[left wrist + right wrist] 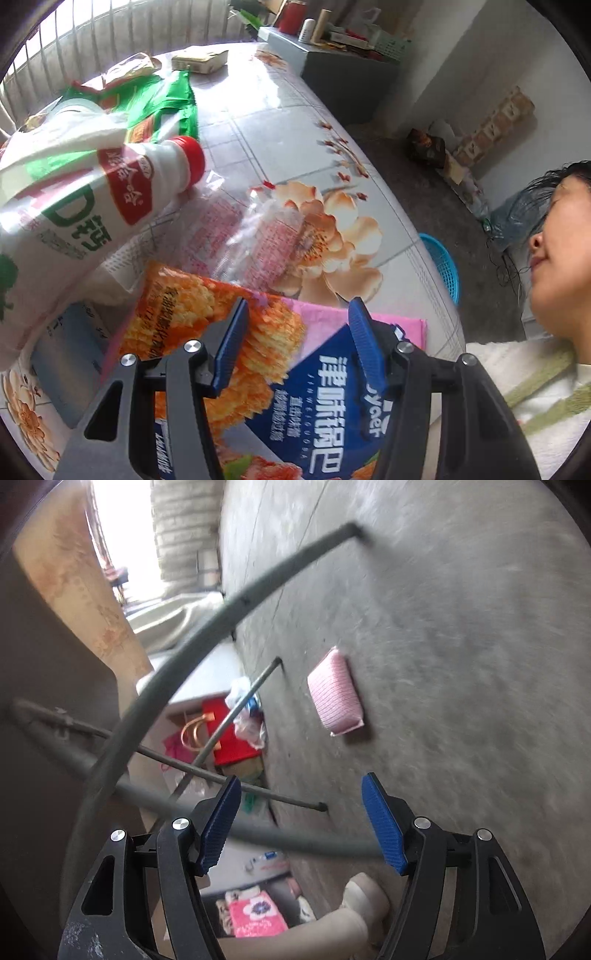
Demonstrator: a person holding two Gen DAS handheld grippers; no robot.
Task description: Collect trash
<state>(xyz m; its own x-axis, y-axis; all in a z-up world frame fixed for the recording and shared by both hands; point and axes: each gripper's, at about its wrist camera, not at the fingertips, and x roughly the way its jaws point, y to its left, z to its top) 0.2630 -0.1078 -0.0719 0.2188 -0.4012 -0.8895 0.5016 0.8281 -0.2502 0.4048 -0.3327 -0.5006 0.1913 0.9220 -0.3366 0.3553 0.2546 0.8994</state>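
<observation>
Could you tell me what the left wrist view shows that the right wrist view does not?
Only the left wrist view shows the table with its litter: a white bottle, a clear wrapper, a snack bag under the open left gripper, green packets, and a blue basket on the floor. Only the right wrist view shows a pink pack lying on the concrete floor, beyond the open right gripper. Both share open blue-padded jaws holding nothing.
</observation>
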